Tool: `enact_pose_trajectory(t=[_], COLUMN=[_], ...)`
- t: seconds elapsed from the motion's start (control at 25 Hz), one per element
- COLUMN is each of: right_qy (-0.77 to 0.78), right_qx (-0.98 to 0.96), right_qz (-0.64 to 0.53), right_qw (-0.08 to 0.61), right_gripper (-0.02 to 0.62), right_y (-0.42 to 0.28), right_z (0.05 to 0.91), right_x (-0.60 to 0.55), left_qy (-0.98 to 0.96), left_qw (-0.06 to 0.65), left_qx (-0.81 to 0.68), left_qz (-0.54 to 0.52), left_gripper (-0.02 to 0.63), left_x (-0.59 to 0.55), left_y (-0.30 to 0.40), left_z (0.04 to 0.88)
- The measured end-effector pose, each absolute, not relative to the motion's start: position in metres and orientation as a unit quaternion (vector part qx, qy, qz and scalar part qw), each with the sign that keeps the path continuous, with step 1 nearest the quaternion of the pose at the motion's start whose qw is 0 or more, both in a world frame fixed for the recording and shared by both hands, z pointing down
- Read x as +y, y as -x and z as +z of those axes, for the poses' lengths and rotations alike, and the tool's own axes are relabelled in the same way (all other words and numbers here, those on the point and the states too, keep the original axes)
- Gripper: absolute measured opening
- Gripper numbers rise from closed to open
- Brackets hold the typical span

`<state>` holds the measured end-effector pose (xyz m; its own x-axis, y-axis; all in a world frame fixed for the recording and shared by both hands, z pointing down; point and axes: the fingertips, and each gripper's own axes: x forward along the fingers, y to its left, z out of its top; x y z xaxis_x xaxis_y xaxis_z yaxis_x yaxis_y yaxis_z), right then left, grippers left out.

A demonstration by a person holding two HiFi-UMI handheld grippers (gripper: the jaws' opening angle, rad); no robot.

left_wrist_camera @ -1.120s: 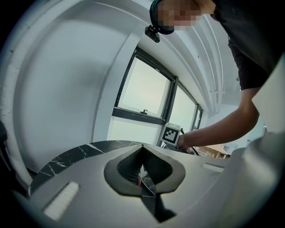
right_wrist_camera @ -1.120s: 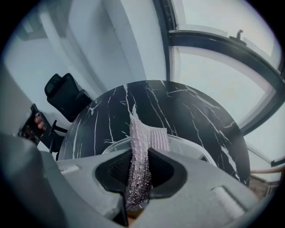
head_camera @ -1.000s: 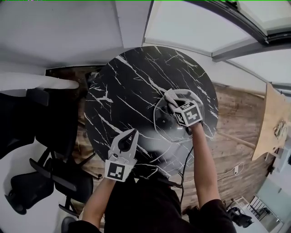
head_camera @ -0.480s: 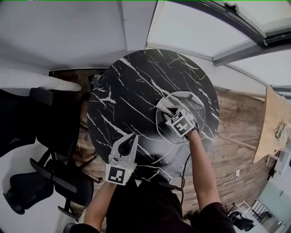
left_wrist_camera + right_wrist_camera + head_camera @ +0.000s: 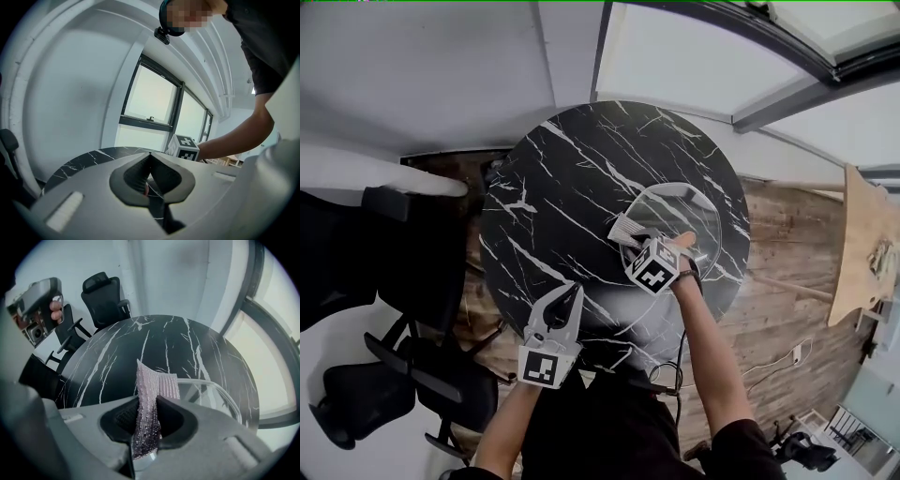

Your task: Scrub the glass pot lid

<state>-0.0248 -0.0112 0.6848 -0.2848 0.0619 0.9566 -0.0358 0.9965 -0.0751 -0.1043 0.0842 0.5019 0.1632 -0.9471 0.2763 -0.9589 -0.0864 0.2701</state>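
The marbled table (image 5: 572,187) is glossy, the glass lid (image 5: 680,211) smooth, the cloth (image 5: 157,385) nubbly.

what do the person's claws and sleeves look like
Both the left claw and right claw are pale grey plastic with dark ribbed pads. Each carries a white cube with black square markers. A thin black cable hangs from the right one. The person wears a black short-sleeved top.

The right gripper (image 5: 639,242) covers part of the glass lid (image 5: 680,211); its jaws hide part of the scrubbing cloth (image 5: 149,404).
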Motion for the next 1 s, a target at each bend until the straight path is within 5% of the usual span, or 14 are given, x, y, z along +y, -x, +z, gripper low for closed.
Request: enact_pose_trajectory(t=[1.0], right_qy=[0.069], right_qx=[-0.813], right_qz=[0.073], right_qw=[0.573], right_gripper=[0.080], right_y=[-0.084], right_z=[0.692], right_x=[0.094], left_qy=[-0.783], left_qw=[0.179], left_qx=[-0.596], left_qz=[0.005], left_gripper=[0.003], left_x=[0.084], left_y=[0.044], left_z=[0.470])
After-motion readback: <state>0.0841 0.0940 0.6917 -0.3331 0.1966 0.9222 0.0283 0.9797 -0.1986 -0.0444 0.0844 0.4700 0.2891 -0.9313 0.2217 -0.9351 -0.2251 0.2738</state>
